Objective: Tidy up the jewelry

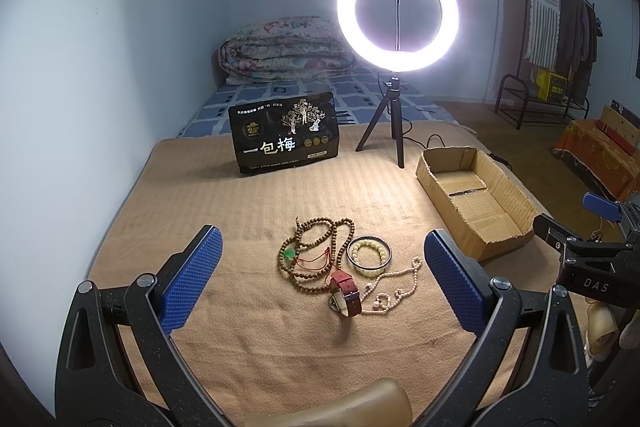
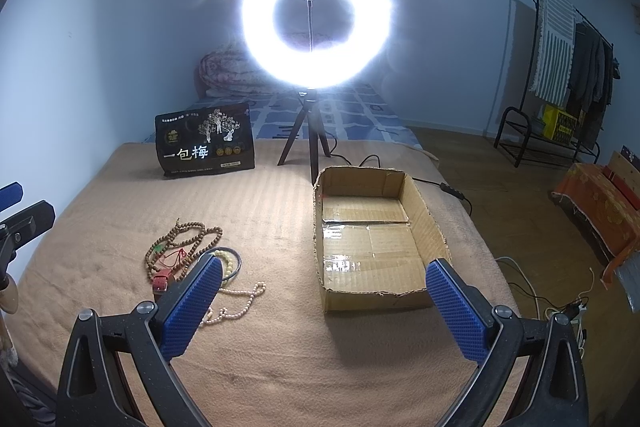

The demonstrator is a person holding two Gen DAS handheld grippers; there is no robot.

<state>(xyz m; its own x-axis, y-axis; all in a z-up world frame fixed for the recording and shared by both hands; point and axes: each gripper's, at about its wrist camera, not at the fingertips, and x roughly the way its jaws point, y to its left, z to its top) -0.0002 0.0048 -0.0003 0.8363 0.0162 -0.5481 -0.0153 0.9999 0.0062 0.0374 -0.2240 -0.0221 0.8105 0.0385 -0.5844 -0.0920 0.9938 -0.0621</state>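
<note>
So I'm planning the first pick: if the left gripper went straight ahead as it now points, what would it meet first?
Probably the jewelry pile: the left gripper, open, frames the red-strapped watch and brown bead necklace on the blanket. Depth is uncertain.

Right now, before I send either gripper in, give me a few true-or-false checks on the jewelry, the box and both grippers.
1. The cardboard box is empty. True.
2. The left gripper holds the watch. False: it is open, holding nothing.
3. The brown bead necklace lies on the blanket. True.
4. The pearl strand is inside the box. False: it lies on the blanket.
5. The right gripper is open. True.
</note>
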